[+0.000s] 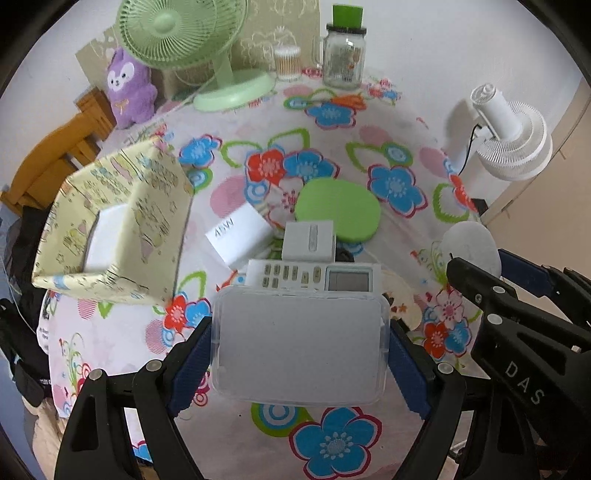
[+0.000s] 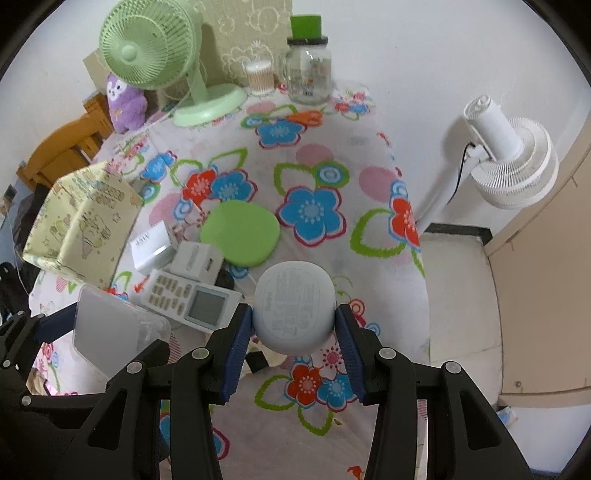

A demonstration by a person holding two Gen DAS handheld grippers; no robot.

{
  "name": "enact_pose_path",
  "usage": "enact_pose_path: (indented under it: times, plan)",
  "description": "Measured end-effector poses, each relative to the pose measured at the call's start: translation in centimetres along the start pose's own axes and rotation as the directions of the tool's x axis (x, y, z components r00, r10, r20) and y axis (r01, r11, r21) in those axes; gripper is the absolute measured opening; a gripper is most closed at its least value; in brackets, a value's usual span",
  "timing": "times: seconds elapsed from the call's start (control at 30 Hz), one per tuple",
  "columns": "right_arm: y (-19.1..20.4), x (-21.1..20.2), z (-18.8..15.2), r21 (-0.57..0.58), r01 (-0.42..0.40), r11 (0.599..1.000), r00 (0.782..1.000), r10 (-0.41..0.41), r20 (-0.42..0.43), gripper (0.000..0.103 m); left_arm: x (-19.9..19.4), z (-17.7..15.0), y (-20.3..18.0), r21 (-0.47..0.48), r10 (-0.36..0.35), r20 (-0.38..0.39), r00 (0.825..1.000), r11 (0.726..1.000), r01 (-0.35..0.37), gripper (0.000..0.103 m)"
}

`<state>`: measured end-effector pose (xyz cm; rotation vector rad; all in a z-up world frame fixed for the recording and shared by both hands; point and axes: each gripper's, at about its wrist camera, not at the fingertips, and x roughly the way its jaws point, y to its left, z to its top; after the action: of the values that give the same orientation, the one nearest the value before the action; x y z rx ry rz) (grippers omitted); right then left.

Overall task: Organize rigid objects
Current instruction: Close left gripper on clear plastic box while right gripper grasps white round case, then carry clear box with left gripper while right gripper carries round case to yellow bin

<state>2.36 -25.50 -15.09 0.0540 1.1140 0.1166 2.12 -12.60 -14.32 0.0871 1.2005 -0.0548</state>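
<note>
Above the flowered tablecloth (image 1: 369,122), two rigid things hang clear of the table: a flat translucent plastic case (image 1: 299,347) clamped across its width in the left gripper (image 1: 299,350), and a rounded pale-grey gadget (image 2: 293,306) pinched at its sides by the right gripper (image 2: 293,325). Both sets of jaws press firmly on their loads, the left standing wide, the right much narrower. The case's long side runs crosswise between the left pads. Below and beyond them a white remote control (image 1: 314,277), two small white boxes (image 1: 240,230) and a green disc (image 1: 338,210) lie clustered mid-table. The likely destination, a yellow patterned box (image 1: 122,218) with something white already inside, sits up and to the left of both grippers, nearer the left hand, so the case probably has the shorter trip. A green desk fan (image 1: 184,33), a glass jar (image 1: 341,59) and a purple plush toy (image 1: 127,88) line the far edge.
</note>
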Motion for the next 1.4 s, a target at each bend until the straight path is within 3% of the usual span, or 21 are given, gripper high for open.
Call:
enact_pose_path:
  times: [0.57, 1.4]
  plan:
    - [4.1, -3.8, 2.0, 0.015, 0.000, 1.000, 0.998, -0.001, 0.066, 0.049, -3.2, 1.3, 3.3, 0.012, -0.031, 0.039, 0.999, 0.999, 0.031, 0.089]
    - [13.1, -4.4, 5.4, 0.060, 0.028, 0.998, 0.995, -0.034, 0.094, 0.049, -4.3, 3.9, 11.6, 0.107, -0.061, 0.067, 0.996, 0.993, 0.053, 0.089]
